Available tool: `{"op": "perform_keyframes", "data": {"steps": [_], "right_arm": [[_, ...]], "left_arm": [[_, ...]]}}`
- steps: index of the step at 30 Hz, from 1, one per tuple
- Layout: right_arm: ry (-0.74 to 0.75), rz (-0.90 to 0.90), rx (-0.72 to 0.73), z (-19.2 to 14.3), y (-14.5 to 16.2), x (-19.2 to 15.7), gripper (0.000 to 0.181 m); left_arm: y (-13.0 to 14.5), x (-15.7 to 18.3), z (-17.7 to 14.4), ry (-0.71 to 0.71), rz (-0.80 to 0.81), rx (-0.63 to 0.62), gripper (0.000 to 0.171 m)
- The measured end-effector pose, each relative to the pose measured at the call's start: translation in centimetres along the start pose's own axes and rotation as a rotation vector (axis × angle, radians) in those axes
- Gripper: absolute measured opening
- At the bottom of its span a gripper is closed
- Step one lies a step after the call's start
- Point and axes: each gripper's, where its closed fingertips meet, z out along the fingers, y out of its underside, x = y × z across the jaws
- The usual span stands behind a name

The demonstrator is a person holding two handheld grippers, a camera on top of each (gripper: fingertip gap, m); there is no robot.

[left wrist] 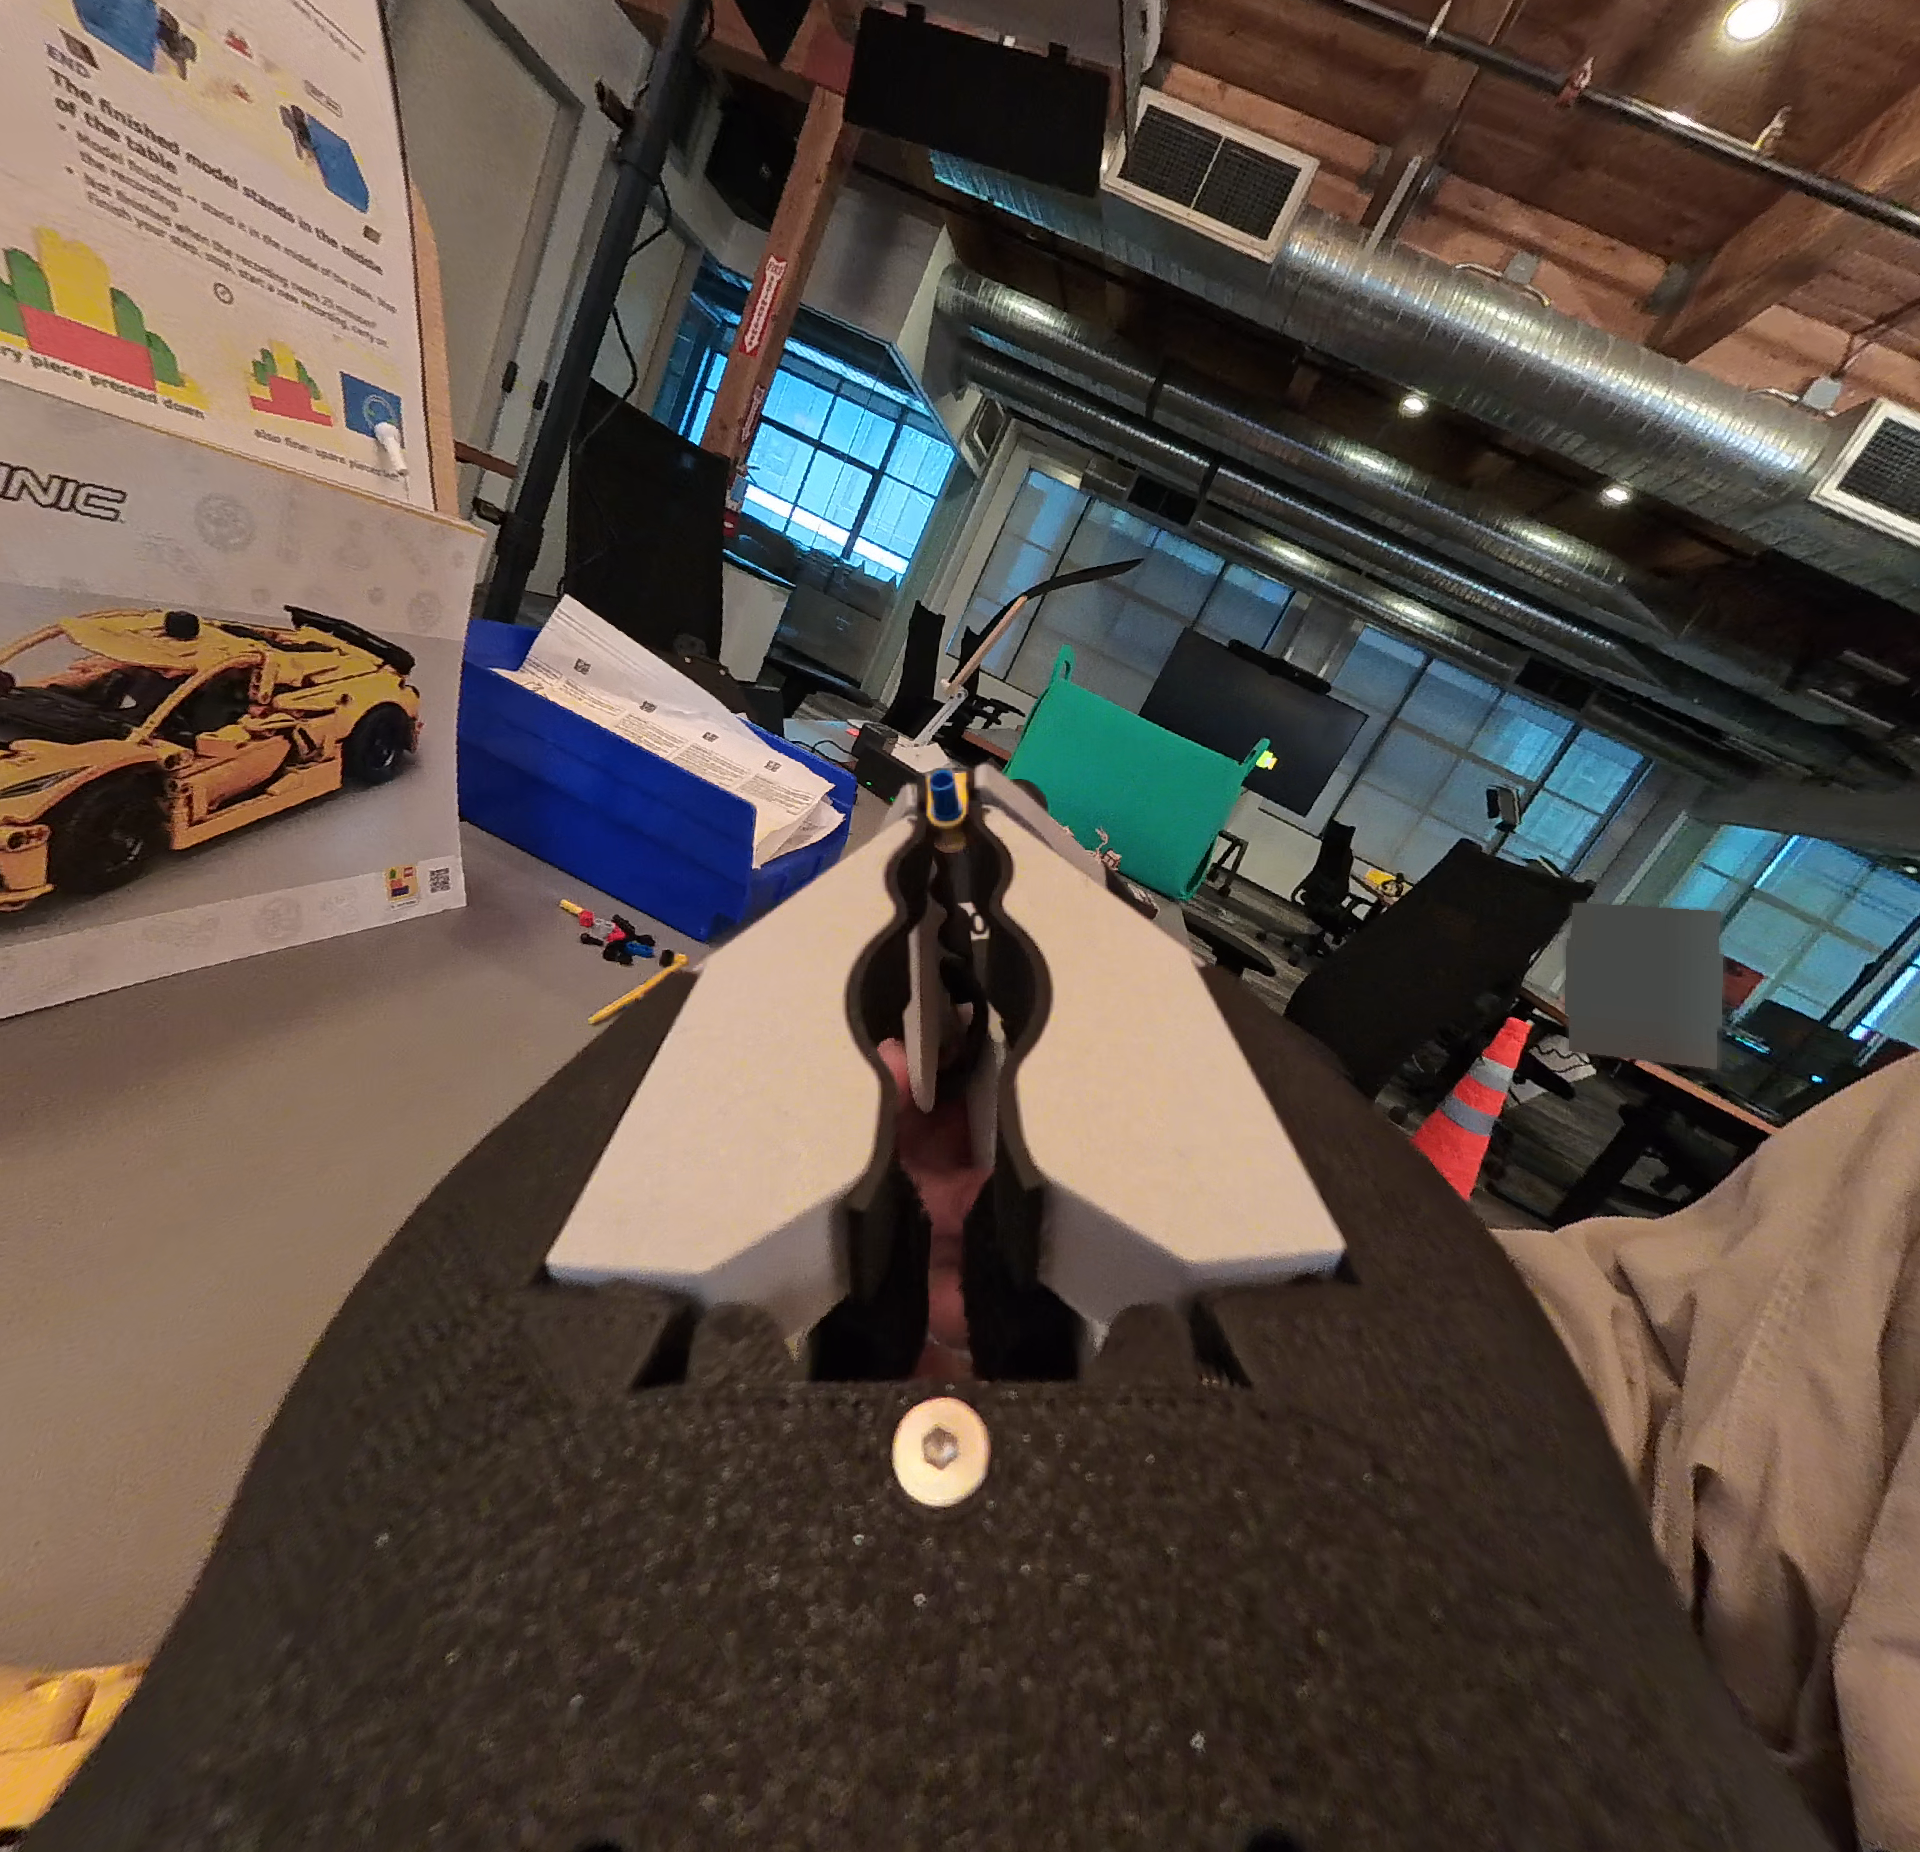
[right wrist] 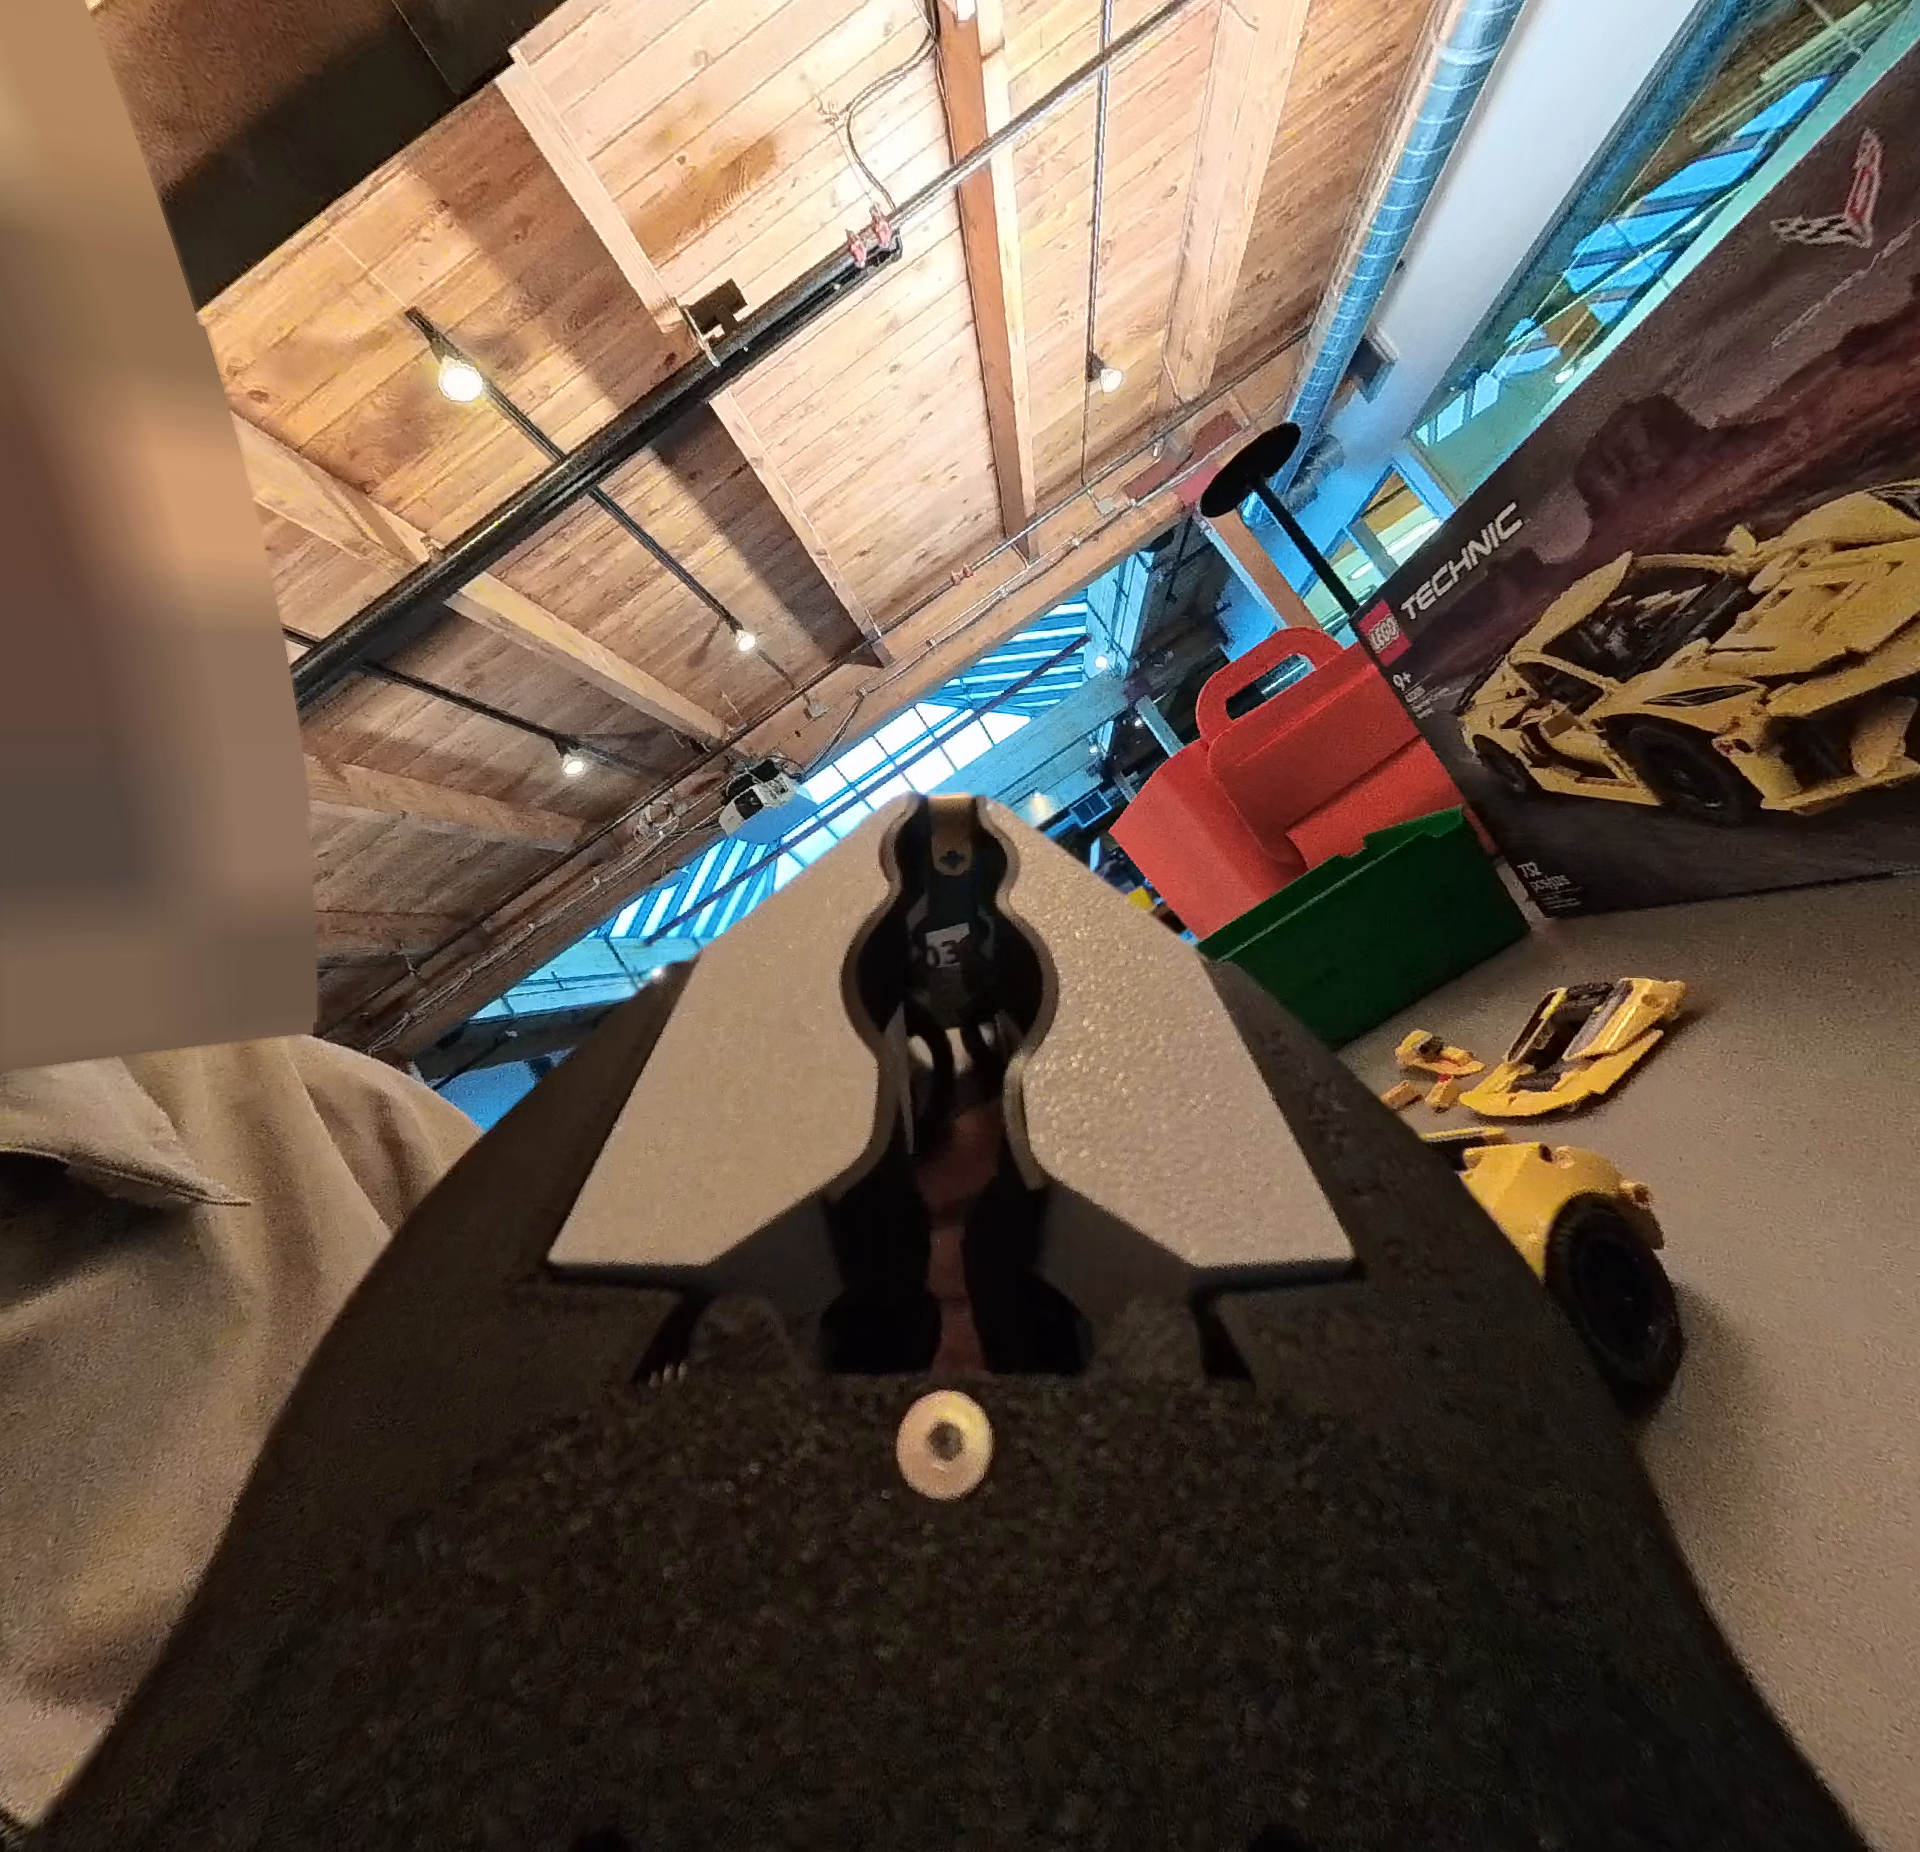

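Two sets of tongs here, both raised off the desk and tilted up toward the ceiling. The left tongs [left wrist: 943, 810] are pinched nearly closed on a small blue pin [left wrist: 943, 796] with a yellow bit around it, sticking out right at the tips. The right tongs [right wrist: 948, 834] are closed down too, and there's something small and pale between the tips, but honestly I can't tell what it is or if it's really gripped.

On the grey desk [left wrist: 312, 1127] there's a scatter of tiny loose parts [left wrist: 623, 938] beside a blue bin [left wrist: 613, 815] stuffed with papers. The right view shows yellow car sections [right wrist: 1558, 1033] lying near a green bin [right wrist: 1371, 929], with the big model box [right wrist: 1704, 659] behind.

Risk-wise: that pin is held only at the very tips, so any twist or slack in the squeeze could pop it out, and it'd probably vanish among the loose parts.
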Motion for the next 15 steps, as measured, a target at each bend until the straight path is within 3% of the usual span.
{"op": "perform_keyframes", "data": {"steps": [10,15], "right_arm": [[-0.051,-0.019,-0.050,0.5,1.3,-0.7,0.007],[-0.004,-0.086,-0.168,0.2,2.1,-0.1,0.007]], "left_arm": [[-0.3,0.6,-1.5,0.117,-0.135,-0.014,0.003],[0.3,0.1,-2.1,0.080,0.044,-0.074,0.003]]}}
